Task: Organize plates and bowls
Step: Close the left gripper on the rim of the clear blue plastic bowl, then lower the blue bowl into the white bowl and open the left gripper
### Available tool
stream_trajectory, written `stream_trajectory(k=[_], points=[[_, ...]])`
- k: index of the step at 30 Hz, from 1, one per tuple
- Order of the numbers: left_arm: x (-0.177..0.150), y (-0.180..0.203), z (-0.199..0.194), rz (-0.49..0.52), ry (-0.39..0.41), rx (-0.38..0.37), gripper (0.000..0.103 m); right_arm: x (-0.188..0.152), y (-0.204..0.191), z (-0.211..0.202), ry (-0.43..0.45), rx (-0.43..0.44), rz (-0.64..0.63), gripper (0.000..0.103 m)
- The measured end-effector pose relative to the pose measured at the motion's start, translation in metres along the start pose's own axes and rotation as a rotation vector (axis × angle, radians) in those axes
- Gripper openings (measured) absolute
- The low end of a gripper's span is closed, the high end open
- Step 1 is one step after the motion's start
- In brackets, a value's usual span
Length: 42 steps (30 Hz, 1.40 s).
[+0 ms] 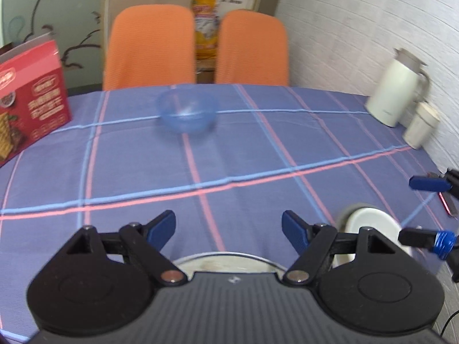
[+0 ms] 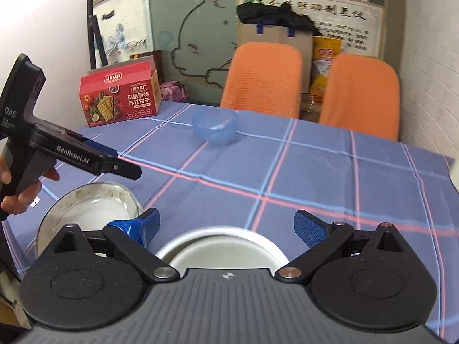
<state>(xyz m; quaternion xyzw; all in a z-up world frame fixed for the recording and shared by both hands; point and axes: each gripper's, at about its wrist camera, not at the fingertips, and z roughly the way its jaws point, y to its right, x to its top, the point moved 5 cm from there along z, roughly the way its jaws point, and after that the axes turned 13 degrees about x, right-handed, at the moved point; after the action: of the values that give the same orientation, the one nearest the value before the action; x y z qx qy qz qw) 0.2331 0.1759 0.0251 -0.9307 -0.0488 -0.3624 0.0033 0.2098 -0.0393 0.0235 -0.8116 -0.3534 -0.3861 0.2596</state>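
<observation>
From the left wrist camera, the left gripper (image 1: 228,228) hangs over the near edge of the blue checked tablecloth (image 1: 258,157) with its blue-padded fingers (image 1: 160,227) spread wide and nothing between them; a round plate with a pale rim (image 1: 223,262) lies just below and behind the fingertips, mostly hidden by the gripper body. A translucent blue plastic bowl (image 1: 186,111) sits well ahead, near the far edge in front of two orange chair backs (image 1: 149,46). A small white ceramic bowl (image 1: 370,226) lies to the right, between the two fingers of the right gripper (image 1: 421,209) (only its tips show at the frame edge). From the right wrist camera, the right gripper (image 2: 226,228) is likewise wide apart, the white bowl (image 2: 223,248) lying just under the gap and touching neither finger. The plate (image 2: 89,203) rests to the left beneath the left gripper (image 2: 114,162), which a hand (image 2: 20,192) holds; the blue bowl (image 2: 215,127) stands far ahead, right of a red cracker box (image 2: 120,97).
</observation>
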Motion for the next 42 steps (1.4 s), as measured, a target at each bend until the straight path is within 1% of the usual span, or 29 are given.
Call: stream_trajectory(k=[3, 6, 9, 11, 15, 18, 21, 26, 28, 30, 33, 34, 36, 37, 38, 39, 42], points=[[0.008, -0.025, 0.020, -0.037, -0.031, 0.029, 0.076, 0.024, 0.000, 0.031, -0.036, 0.022, -0.031, 0.088], [0.024, -0.043, 0.041, -0.055, -0.051, 0.049, 0.076, 0.047, 0.008, 0.064, -0.082, 0.056, -0.049, 0.088], [0.053, -0.053, 0.064, -0.058, -0.044, 0.062, 0.076, 0.068, 0.017, 0.101, -0.126, 0.079, -0.053, 0.088], [0.077, -0.056, 0.082, -0.065, -0.029, 0.050, 0.076, 0.078, 0.025, 0.128, -0.155, 0.090, -0.045, 0.088], [0.122, -0.060, 0.132, -0.121, -0.033, 0.030, 0.076, 0.086, 0.046, 0.179, -0.208, 0.067, -0.025, 0.088], [0.141, -0.060, 0.166, -0.145, -0.049, 0.022, 0.076, 0.083, 0.059, 0.204, -0.229, 0.045, -0.017, 0.088], [0.149, -0.055, 0.192, -0.126, -0.071, 0.012, 0.076, 0.082, 0.063, 0.219, -0.234, 0.035, -0.030, 0.088], [0.150, -0.048, 0.217, -0.080, -0.079, 0.011, 0.076, 0.081, 0.057, 0.238, -0.252, 0.037, -0.071, 0.088], [0.148, -0.048, 0.222, -0.072, -0.078, 0.009, 0.075, 0.082, 0.055, 0.241, -0.232, 0.056, -0.071, 0.088], [0.149, -0.048, 0.222, -0.053, -0.058, 0.009, 0.074, 0.083, 0.053, 0.244, -0.213, 0.071, -0.055, 0.088], [0.148, -0.047, 0.223, -0.038, -0.036, 0.008, 0.073, 0.083, 0.049, 0.246, -0.178, 0.081, -0.065, 0.088], [0.147, -0.047, 0.222, -0.034, -0.029, 0.007, 0.064, 0.083, 0.048, 0.247, -0.173, 0.082, -0.066, 0.087], [0.146, -0.046, 0.220, -0.017, -0.015, 0.015, 0.040, 0.085, 0.045, 0.249, -0.162, 0.095, -0.067, 0.085], [0.146, -0.045, 0.219, -0.014, -0.019, 0.011, 0.033, 0.086, 0.042, 0.250, -0.156, 0.105, -0.068, 0.082], [0.146, -0.045, 0.218, -0.018, -0.029, -0.007, 0.031, 0.089, 0.038, 0.250, -0.152, 0.114, -0.074, 0.082], [0.145, -0.045, 0.216, -0.023, -0.040, -0.021, 0.029, 0.090, 0.036, 0.249, -0.149, 0.103, -0.082, 0.083], [0.144, -0.046, 0.206, -0.012, -0.043, -0.011, 0.029, 0.095, 0.030, 0.240, -0.117, 0.108, -0.090, 0.082]])
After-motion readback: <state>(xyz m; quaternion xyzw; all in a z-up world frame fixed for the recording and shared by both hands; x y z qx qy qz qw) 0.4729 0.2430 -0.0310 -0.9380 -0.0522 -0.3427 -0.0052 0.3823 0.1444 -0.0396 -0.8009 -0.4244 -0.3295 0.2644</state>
